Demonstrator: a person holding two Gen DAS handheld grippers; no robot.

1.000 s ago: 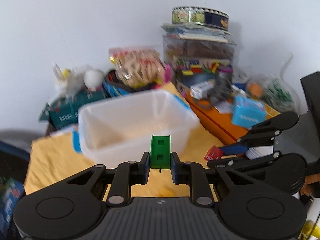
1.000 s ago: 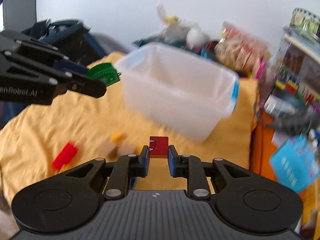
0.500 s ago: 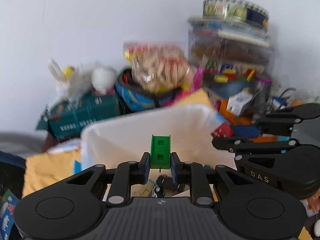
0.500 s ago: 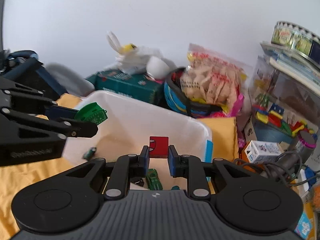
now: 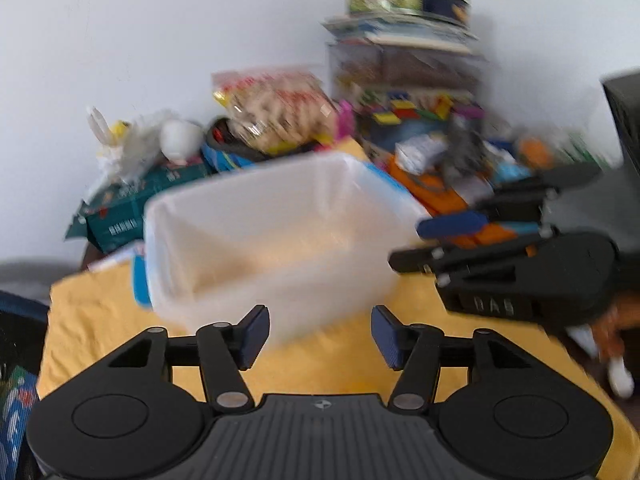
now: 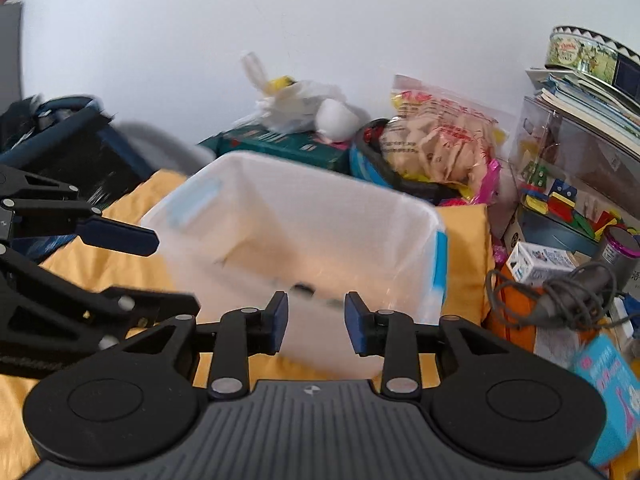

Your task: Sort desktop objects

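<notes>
A translucent white plastic bin (image 5: 276, 236) stands on the yellow cloth (image 5: 100, 320), blurred in both views. My left gripper (image 5: 319, 336) sits just before the bin's near wall, its jaws opening with nothing between them. My right gripper (image 6: 316, 322) hovers at the bin's (image 6: 296, 232) near rim, jaws also opening and empty. Small dark toys (image 6: 304, 289) lie blurred on the bin floor beyond the right fingertips. The green piece and the red block are out of sight. Each gripper shows in the other's view: the right one (image 5: 452, 248) and the left one (image 6: 136, 264).
Clutter lines the white wall: a green box (image 6: 280, 142), a white plush (image 6: 320, 114), a snack bag (image 6: 440, 136), a clear case of coloured blocks (image 6: 560, 184) under books and a round tin (image 6: 588, 56). A turquoise box (image 6: 608, 384) and cables (image 6: 560, 300) lie right.
Both grippers let go: the green piece left the left jaws and the red block left the right jaws. Both drew back from over the bin toward its near side.
</notes>
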